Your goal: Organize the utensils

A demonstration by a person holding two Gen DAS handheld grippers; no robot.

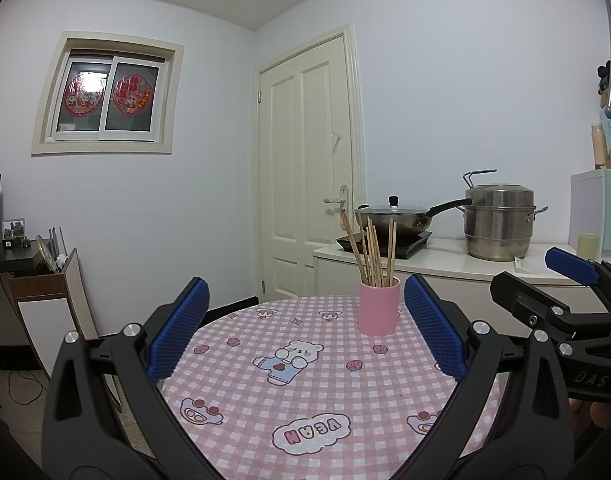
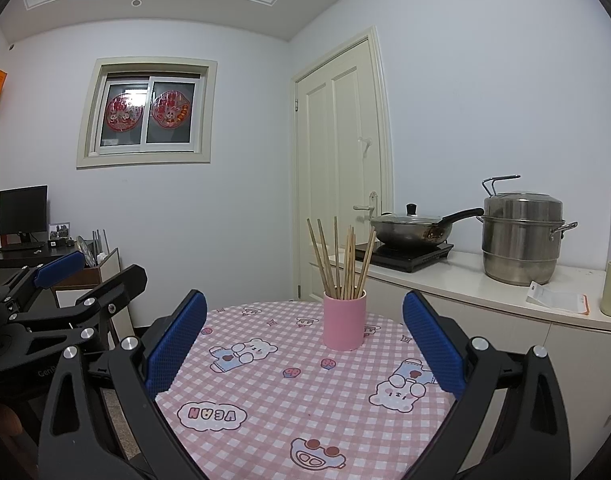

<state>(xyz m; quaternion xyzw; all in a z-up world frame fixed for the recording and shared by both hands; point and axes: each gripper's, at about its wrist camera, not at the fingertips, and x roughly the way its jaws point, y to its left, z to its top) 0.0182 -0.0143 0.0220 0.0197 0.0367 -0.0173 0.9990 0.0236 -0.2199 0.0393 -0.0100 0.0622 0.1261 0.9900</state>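
**Chopsticks in the cup, both grippers empty**

Nearest, the left gripper (image 1: 303, 328) and the right gripper (image 2: 305, 336) hang over the table (image 2: 305, 420) with jaws spread wide, holding nothing. Farther on, near the far edge of the checked cloth, one pink cup (image 2: 344, 321) stands upright with a bundle of wooden chopsticks (image 2: 343, 260) fanned out of it; I count about eight, though they overlap. They look light, stiff and thin, likely to roll or slip, so pinching mid-shaft above the rim seems best. The cup may tip easily. Beyond, one wok (image 2: 411, 228) and one steamer pot (image 2: 521, 236) sit on the counter.
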